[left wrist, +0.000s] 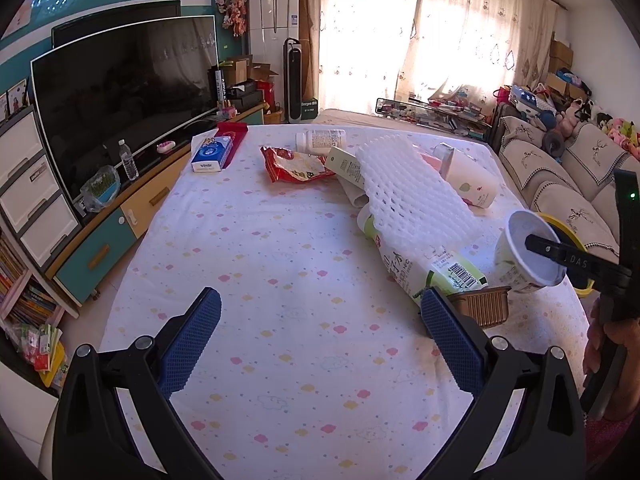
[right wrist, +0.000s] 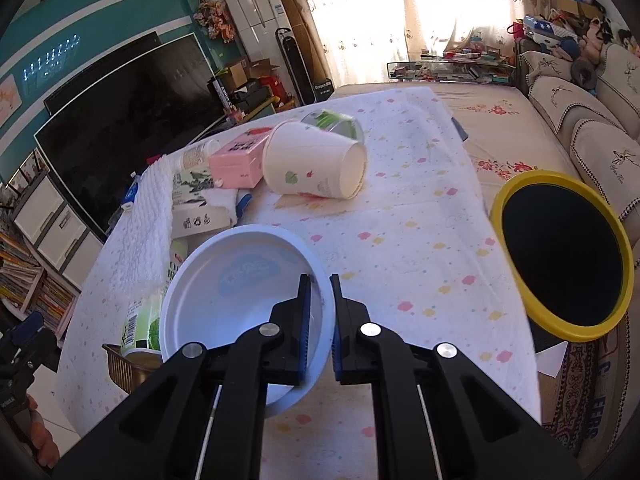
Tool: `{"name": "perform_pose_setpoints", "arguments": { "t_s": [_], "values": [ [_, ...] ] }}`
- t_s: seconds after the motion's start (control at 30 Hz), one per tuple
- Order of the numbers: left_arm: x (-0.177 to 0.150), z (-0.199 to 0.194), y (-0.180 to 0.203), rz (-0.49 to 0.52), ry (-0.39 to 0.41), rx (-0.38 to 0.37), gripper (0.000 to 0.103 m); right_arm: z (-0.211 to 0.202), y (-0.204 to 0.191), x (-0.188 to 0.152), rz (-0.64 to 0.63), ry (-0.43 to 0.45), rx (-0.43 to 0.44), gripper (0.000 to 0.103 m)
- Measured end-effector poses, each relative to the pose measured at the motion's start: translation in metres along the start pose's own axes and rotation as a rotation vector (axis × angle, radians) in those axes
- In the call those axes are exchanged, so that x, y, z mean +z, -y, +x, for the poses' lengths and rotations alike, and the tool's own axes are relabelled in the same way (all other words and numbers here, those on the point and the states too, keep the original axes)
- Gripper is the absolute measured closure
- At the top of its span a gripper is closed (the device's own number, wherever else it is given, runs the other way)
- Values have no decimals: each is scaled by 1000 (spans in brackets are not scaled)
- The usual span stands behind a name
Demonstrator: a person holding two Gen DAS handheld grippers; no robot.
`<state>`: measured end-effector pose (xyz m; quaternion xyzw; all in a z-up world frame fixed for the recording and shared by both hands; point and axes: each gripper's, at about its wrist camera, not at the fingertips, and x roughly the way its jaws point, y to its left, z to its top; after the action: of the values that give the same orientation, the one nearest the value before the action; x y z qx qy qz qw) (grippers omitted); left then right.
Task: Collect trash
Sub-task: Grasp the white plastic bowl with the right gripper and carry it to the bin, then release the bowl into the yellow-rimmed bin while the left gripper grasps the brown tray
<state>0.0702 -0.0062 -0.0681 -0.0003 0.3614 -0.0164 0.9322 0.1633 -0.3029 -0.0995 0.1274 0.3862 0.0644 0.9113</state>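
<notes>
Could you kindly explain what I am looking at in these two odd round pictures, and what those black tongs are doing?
A person holds a two-finger gripper in each hand; each carries a fisheye camera looking along its fingers. The left view shows the left gripper open and empty above the table. The right view shows the right gripper shut on the rim of a white cup. Litter lies on the cloth: a foam net, a green carton, a red packet. A yellow-rimmed bin stands beside the table.

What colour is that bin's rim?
Yellow, around a black inside; the bin shows best in the right wrist view.
</notes>
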Motion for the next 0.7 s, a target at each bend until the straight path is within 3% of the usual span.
{"name": "perform_pose_setpoints", "arguments": {
  "t_s": [0.2,0.3,0.43,0.7],
  "values": [
    [-1,1,9,16,-6,-14,4,-33,75,25,130,104,-146,94],
    [-1,3,16,28,-14,-21,4,-34,123,34,203,115,-242,94],
    [0,8,26,39,-27,-33,4,-10,178,32,275,71,-353,94],
    [4,17,42,61,-42,-33,4,45,244,14,341,-61,-431,94]
  ]
}}
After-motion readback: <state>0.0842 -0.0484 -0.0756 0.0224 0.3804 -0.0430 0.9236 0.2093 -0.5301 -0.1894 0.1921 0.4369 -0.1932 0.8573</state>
